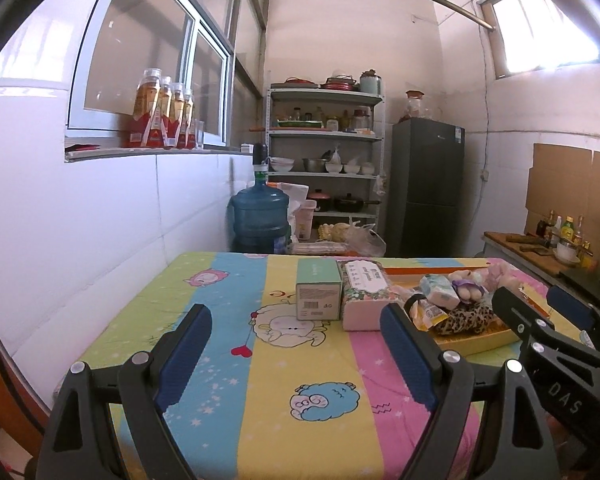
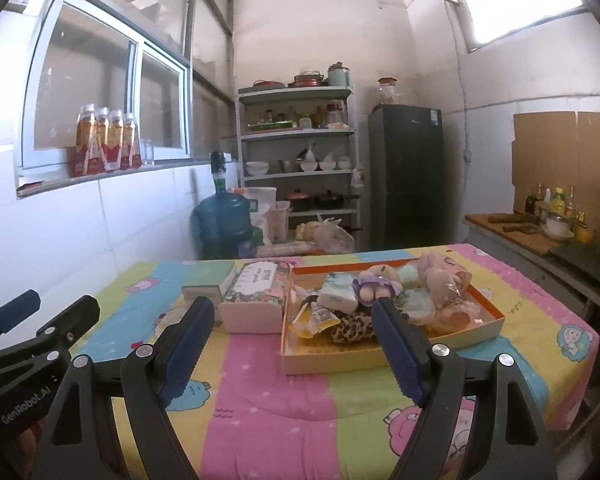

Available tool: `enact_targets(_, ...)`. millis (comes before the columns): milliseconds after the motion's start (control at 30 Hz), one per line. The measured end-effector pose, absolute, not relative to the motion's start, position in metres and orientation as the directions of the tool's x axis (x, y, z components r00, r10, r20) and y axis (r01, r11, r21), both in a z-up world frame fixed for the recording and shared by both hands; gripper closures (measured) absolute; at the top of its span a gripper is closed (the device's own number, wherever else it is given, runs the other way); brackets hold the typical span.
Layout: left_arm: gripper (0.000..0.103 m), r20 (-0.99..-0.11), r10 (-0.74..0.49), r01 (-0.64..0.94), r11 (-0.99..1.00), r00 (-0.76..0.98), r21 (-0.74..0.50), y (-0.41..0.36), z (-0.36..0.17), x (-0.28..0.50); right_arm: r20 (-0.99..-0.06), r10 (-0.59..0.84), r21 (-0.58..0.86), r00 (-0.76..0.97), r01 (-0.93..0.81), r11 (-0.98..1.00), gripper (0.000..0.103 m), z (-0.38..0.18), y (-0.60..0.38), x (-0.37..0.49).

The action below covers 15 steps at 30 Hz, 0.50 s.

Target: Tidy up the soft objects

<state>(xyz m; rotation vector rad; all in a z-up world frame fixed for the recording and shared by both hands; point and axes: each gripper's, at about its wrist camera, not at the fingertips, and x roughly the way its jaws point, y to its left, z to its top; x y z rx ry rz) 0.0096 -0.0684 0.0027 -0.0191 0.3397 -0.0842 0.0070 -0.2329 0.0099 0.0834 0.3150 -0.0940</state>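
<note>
While both grippers, left (image 1: 296,350) and right (image 2: 294,344), hang with jaws wide and empty near the tray (image 2: 384,360) of soft toys (image 2: 376,284), probably just starting; next, reach in and pinch one.

a shallow orange-rimmed tray (image 2: 496,322) on the table holds a heap of soft things: a leopard-print pouch (image 2: 352,330) at the near edge, a yellow sachet (image 2: 314,318) beside it, a pale tissue pack (image 2: 338,290), a small purple-dressed plush doll (image 2: 376,282), and pink plush (image 2: 440,276) behind.
</note>
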Motion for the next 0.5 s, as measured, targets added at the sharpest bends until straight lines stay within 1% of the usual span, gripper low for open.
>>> enact_targets(267, 0.017, -0.332, -0.073, 0.06, 0.997, 0.941, -0.047, -0.061, 0.002, 0.007, -0.315, -0.109, 0.047, 0.943, 0.13, 0.99, 0.021, 0.012, -0.228, 0.007)
enact_targets(500, 0.017, -0.33, -0.058, 0.045, 0.998, 0.942, -0.049, -0.058, 0.002, 0.006, -0.307, -0.1, 0.026, 0.947, 0.113, 0.993, 0.021, 0.014, -0.22, 0.005)
